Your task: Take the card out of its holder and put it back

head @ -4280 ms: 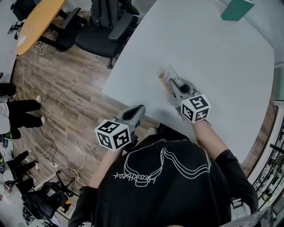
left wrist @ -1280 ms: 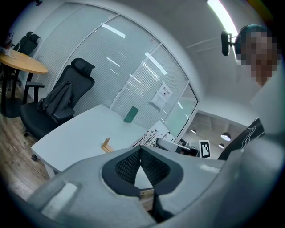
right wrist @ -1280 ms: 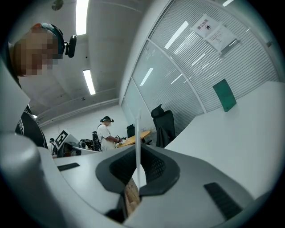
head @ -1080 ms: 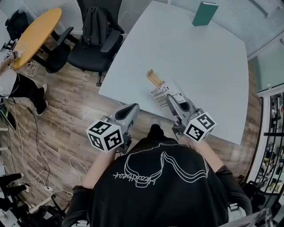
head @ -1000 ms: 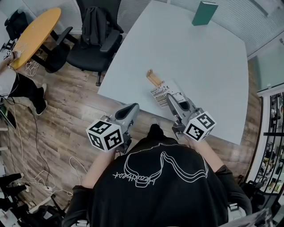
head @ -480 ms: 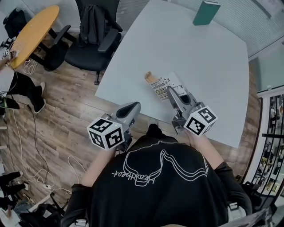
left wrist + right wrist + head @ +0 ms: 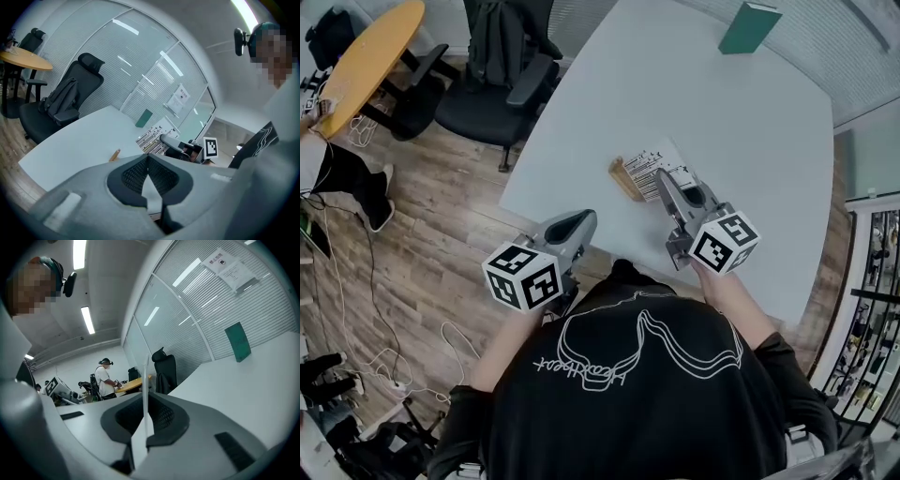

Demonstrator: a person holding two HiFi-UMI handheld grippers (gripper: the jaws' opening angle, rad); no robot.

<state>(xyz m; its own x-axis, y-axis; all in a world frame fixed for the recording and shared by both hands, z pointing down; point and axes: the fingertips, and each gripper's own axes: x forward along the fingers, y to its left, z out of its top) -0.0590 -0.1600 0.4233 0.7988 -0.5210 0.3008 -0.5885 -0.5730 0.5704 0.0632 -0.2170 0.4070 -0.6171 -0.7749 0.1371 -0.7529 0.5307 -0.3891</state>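
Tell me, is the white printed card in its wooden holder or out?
Out. The right gripper pinches the white printed card, apart from the wooden holder.

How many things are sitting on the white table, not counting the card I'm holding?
2. The wooden holder sits near the table's near edge, beside the card pinched in the right gripper; a green box is at the far side. The card may hide something small.
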